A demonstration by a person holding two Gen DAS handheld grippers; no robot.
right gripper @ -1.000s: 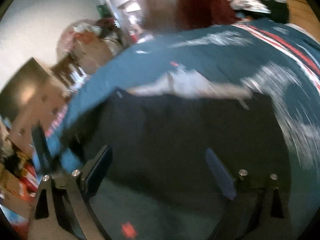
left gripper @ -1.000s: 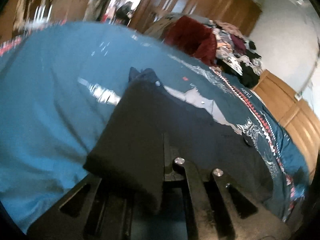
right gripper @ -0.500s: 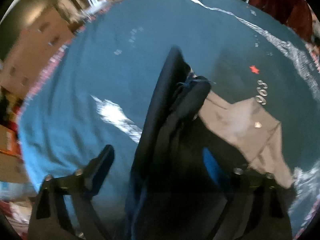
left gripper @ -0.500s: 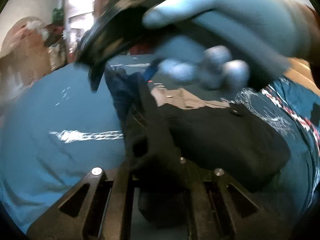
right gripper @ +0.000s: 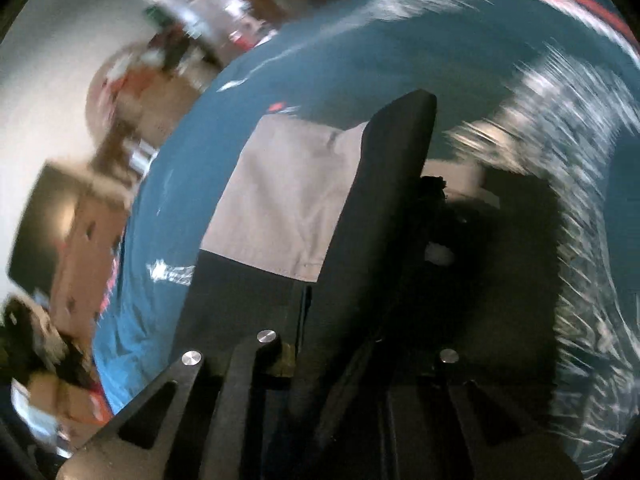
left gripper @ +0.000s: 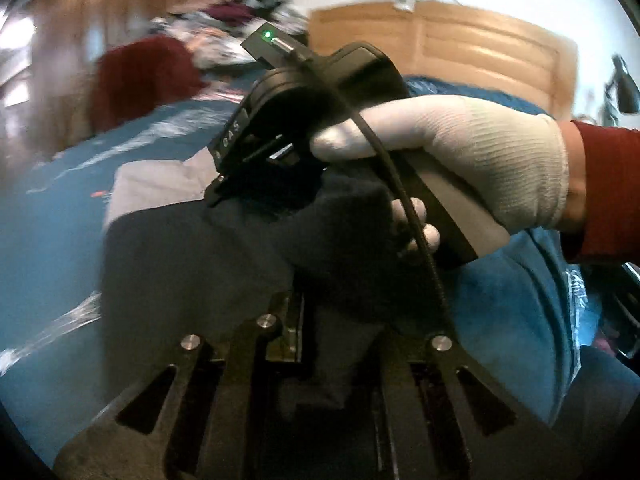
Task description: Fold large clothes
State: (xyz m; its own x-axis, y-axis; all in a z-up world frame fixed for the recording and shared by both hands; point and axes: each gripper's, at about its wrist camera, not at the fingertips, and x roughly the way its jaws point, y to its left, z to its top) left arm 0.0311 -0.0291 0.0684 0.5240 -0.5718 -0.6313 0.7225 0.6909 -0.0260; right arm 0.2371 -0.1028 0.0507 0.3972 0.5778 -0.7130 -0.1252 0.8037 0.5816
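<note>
Garment [left gripper: 192, 264] is matt dark cloth, glove [left gripper: 472, 152] ribbed knit, gripper [left gripper: 320, 360] matt black plastic, headboard [left gripper: 460, 44] glossy wood.

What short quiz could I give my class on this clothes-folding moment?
1. True or false: the dark garment lies on a teal bedspread.
2. The hand holding the right tongs wears: A) a pale glove, B) nothing, C) a black mitten.
3. Fill in: the left tongs are shut on the ____.

Key: 1 true; 2 A; 3 dark garment.
</note>
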